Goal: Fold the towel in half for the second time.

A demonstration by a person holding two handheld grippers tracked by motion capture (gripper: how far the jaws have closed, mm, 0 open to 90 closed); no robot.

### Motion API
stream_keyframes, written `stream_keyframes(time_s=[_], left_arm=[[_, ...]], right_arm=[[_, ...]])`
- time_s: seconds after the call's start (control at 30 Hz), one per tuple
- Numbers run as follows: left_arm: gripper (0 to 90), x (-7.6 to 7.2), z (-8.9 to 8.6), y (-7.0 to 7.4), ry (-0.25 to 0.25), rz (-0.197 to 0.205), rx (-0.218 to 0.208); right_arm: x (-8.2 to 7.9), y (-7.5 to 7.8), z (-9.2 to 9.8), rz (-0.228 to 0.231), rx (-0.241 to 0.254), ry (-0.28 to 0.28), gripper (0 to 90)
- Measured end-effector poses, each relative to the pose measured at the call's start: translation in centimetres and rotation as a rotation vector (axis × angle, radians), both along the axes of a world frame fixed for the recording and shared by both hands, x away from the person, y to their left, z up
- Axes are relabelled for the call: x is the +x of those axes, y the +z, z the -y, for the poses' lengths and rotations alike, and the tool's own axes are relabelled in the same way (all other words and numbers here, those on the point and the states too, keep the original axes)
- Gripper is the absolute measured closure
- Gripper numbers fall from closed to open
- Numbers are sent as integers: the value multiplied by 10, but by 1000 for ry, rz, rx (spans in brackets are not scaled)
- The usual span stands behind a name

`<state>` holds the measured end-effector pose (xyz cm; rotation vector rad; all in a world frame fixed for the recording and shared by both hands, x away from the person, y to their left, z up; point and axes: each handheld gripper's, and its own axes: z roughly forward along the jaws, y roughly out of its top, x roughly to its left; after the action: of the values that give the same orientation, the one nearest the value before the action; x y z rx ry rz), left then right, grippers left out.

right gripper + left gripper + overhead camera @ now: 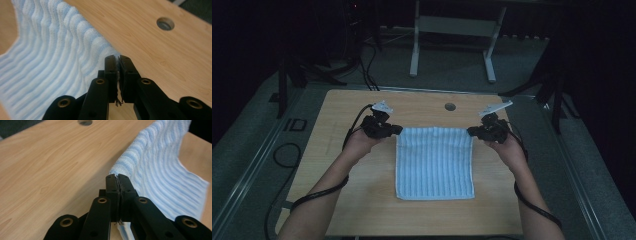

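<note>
A light blue ribbed towel lies on the wooden table, its far edge lifted off the top. My left gripper is shut on the towel's far left corner. In the left gripper view the black jaws of that gripper pinch the cloth, and the towel stretches away to the right. My right gripper is shut on the far right corner. The right gripper view has that gripper clamped on the cloth, and the towel hangs off to the left.
A round cable hole sits in the table behind the towel, the same cable hole lying beyond my right jaws. Cables trail from both grippers over the table's sides. A white table frame stands on the floor behind.
</note>
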<state>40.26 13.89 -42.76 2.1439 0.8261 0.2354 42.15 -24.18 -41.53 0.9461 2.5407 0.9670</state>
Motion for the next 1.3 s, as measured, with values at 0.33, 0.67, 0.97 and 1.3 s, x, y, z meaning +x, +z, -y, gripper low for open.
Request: stream_keyframes(time_s=[0.33,0.67,0.97,1.3], left_arm=[[876,-50,-16,-7,-82,-22,-70],[874,-110,-2,-36,-142,-38,-40],[873,-131,1,-66,-181,-91,1],[730,-141,5,-83,-204,-193,5]], right_arm=[[-56,0,13,41,60,64,852],[-98,-32,23,-12,48,85,850],[-127,-57,30,-66,65,95,842],[-144,-84,34,-157,39,99,704]])
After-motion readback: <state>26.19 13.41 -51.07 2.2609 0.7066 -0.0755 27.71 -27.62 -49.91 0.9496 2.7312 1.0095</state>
